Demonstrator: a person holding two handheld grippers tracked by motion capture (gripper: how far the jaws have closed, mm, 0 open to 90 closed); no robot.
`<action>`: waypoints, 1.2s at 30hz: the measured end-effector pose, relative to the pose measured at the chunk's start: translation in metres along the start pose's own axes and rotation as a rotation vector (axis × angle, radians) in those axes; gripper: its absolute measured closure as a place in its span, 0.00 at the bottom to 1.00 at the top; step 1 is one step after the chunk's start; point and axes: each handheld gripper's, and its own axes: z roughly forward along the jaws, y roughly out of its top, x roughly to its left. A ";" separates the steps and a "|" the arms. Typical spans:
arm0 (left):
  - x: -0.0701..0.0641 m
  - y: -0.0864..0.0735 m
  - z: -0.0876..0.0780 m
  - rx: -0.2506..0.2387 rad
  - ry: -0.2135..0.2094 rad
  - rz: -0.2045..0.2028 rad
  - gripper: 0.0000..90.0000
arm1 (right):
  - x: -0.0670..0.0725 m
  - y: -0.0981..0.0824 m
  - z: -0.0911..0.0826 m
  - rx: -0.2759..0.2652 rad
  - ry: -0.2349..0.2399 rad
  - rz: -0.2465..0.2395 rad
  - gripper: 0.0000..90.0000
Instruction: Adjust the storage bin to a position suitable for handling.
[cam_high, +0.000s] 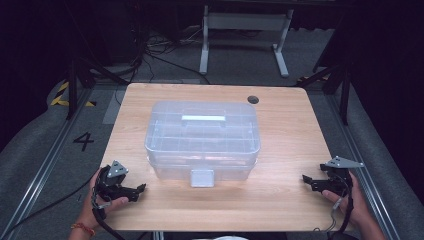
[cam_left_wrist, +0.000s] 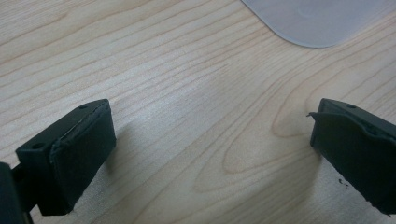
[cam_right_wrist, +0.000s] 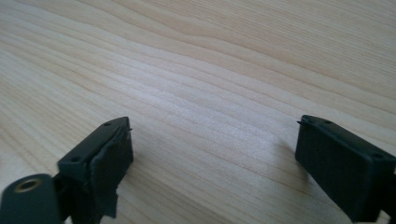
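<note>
Near edge, high view: the left hand-held gripper (cam_high: 131, 191) rests at the lower left of the frame and the right hand-held gripper (cam_high: 311, 182) at the lower right, each held in a hand and pointing inward over the tabletop (cam_high: 280, 200). In both gripper views the jaws stand wide apart with only bare wood between them; neither holds anything.

Centre of the frame: a clear plastic box (cam_high: 202, 137) with its lid on sits squarely on the tabletop, well apart from both grippers. A front latch (cam_high: 202, 178) hangs at the middle of its near wall, and a pale handle (cam_high: 203, 118) lies flat on the lid. A rounded corner of the box (cam_left_wrist: 317, 21) appears at the upper right of the left gripper view.

Far edge: a dark grommet (cam_high: 253, 99) in the tabletop, beyond the box at the upper right.

Step in hand, as judged: the approach to the box, most likely to free the latch and lift the lid. To do it well, one gripper should come in low and straight at the latch with its jaws kept open, closing on the tab's lower edge, not on the wall. The other should steady the box's side or lid, since a light box may slide or tip when the latch is pulled. The far side is hidden, so whether a second latch exists cannot be told.
</note>
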 end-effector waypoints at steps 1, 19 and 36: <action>0.000 0.000 0.000 0.000 -0.001 -0.001 0.00 | 0.000 0.001 0.000 0.008 -0.004 -0.001 0.11; 0.001 0.001 0.001 0.001 -0.004 0.005 0.01 | 0.018 0.049 -0.014 -0.132 0.124 -0.117 0.28; 0.000 0.003 0.002 -0.001 -0.005 0.006 0.01 | 0.048 0.114 -0.023 -0.226 0.170 -0.254 0.33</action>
